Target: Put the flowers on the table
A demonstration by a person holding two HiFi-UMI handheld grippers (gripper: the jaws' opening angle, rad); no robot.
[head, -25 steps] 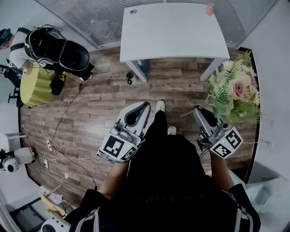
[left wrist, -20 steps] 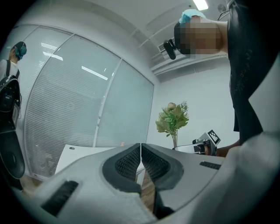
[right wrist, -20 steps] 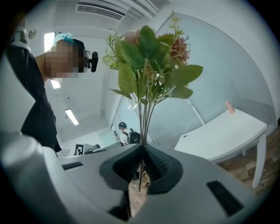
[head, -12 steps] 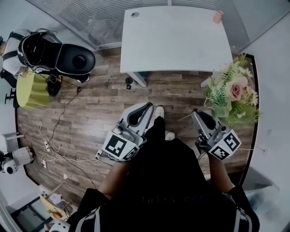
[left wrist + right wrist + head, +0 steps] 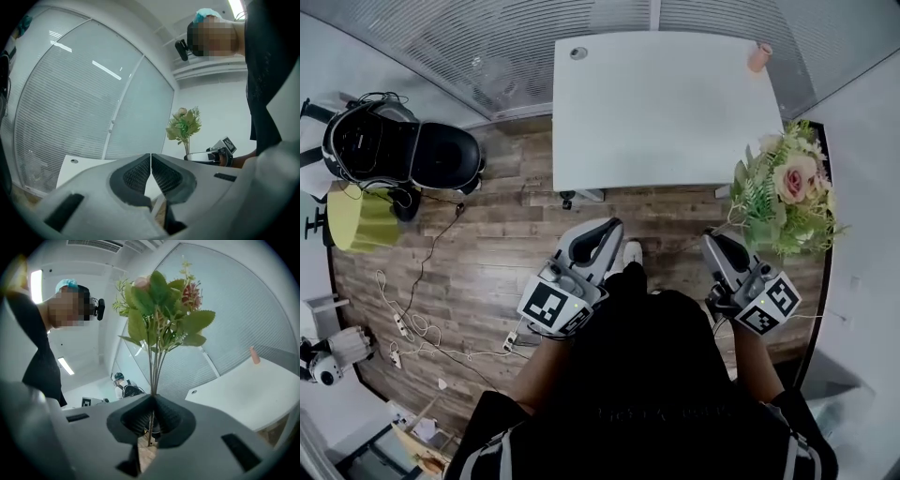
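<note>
My right claw point(image 5: 715, 242) pinches the flowers point(image 5: 787, 187) by their stems (left claw point(image 5: 602, 230) pressed together, empty), not yet set on the table point(image 5: 666, 112).

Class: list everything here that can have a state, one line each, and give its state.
Flowers: upright, stems clamped in the right gripper, not yet on the table.
Right gripper: shut on the flowers.
Left gripper: shut, empty.
Table: bare but for a small pink thing at its far corner.
</note>
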